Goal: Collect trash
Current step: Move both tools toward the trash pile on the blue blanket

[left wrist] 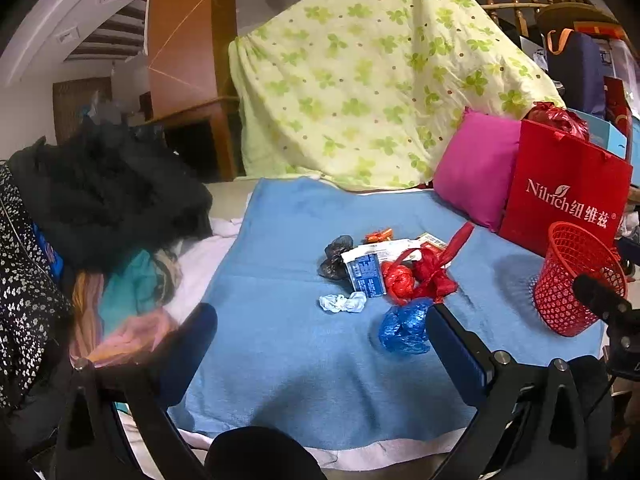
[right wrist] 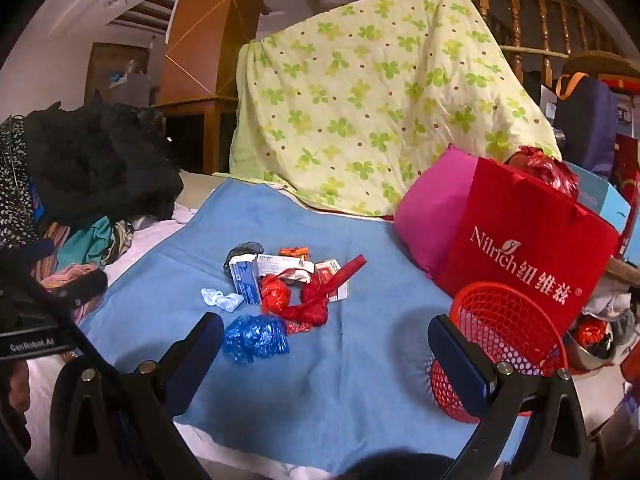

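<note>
A heap of trash lies on the blue blanket [left wrist: 288, 340]: a crumpled blue plastic bag [left wrist: 404, 326] [right wrist: 256, 338], red plastic bags [left wrist: 416, 278] [right wrist: 296, 300], a blue-and-white carton [left wrist: 366, 276] [right wrist: 246, 280], a white wad [left wrist: 343, 303] [right wrist: 222, 299], a dark bag [left wrist: 336, 258] [right wrist: 244, 250] and an orange wrapper [left wrist: 378, 236] [right wrist: 294, 252]. A red mesh basket [left wrist: 576, 276] [right wrist: 504, 344] stands at the right. My left gripper [left wrist: 322, 334] is open, short of the heap, its right finger beside the blue bag. My right gripper [right wrist: 326, 340] is open and empty, between the heap and the basket.
A red paper gift bag [left wrist: 560, 192] [right wrist: 524, 252] and a pink cushion [left wrist: 476, 168] [right wrist: 432, 216] stand behind the basket. A green-flowered quilt [left wrist: 368, 76] hangs at the back. Dark and coloured clothes [left wrist: 104, 200] pile up at the left. The blanket's near edge [left wrist: 340, 446] is close.
</note>
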The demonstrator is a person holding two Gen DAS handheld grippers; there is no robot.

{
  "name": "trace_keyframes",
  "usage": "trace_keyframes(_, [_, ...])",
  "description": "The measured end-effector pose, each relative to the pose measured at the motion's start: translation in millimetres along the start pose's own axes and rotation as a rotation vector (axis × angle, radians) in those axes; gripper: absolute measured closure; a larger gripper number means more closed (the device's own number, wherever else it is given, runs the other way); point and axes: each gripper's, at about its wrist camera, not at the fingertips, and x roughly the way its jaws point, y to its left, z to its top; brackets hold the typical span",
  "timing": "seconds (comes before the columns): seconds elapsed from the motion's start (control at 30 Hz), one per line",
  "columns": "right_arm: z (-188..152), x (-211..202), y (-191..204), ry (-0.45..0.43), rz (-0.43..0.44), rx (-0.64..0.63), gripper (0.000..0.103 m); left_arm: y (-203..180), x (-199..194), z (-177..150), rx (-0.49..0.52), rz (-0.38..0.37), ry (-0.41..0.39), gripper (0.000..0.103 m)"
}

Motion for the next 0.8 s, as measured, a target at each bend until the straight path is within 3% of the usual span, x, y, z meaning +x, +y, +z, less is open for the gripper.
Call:
trace_keyframes(0.33, [-2.9,-4.3,-13.0,0.053,0.01,0.03,0.0,-13.3,-3.9,-3.2,0.021,-0.064,0.036,0.0])
trace_keyframes(0.53, [-7.3,2.6,-20.3,0.081,0.048,0.068,0.0,-17.6,2.4,-5.3,0.031,-0.061,0.053,0.0])
trace_keyframes(0.8, [-12.2,14.0,-23.8,0.117,0.011,0.081,0.0,-18.1,8.7,-5.5,0.035,-0.05,0.066,0.0])
